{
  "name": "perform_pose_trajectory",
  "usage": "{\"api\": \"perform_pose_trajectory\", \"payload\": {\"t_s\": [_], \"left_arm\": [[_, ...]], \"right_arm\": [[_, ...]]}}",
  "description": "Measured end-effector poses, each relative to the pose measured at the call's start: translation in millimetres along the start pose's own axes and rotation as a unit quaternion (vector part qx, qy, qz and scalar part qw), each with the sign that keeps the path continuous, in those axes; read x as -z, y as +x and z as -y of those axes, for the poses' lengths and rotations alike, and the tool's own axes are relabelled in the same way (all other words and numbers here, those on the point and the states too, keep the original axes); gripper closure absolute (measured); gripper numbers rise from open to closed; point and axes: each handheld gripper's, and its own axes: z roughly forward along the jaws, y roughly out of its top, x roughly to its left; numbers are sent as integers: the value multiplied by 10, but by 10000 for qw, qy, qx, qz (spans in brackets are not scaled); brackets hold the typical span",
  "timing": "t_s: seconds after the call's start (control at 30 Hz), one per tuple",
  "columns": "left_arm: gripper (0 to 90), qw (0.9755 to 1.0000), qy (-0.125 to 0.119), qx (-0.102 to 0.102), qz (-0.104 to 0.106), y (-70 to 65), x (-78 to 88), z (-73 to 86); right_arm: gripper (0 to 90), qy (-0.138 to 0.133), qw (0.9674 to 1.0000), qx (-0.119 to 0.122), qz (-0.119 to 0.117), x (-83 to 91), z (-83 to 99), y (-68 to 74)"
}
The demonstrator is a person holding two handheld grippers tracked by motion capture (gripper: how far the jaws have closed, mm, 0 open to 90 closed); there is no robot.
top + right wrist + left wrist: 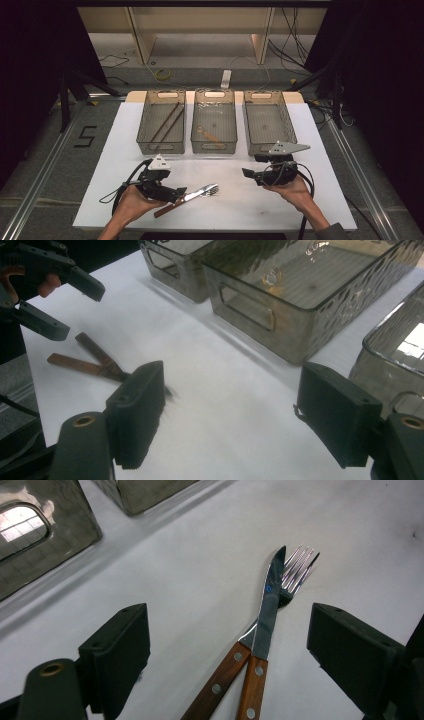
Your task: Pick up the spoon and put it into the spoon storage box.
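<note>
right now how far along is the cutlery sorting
Partly done: chopsticks lie in the left bin and a spoon in the middle bin; the right bin looks empty. In hand: the left hand-held gripper, jaws open, hovers over the crossed knife and fork. The right hand-held gripper is open, holding nothing. Left: binning both.

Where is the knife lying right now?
The knife lies on the white table, crossed over the fork, between the open jaws of the left gripper; in the high view it sits front left, before the three trays.
</note>
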Motion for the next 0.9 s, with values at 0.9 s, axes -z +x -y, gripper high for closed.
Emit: {"api": "perform_pose_trajectory", "payload": {"t_s": [0.9], "left_arm": [[261,9935,1060,-385,125,-136,-107,64]], "right_arm": [[267,50,9999,-127,35,177,258,55]]}}
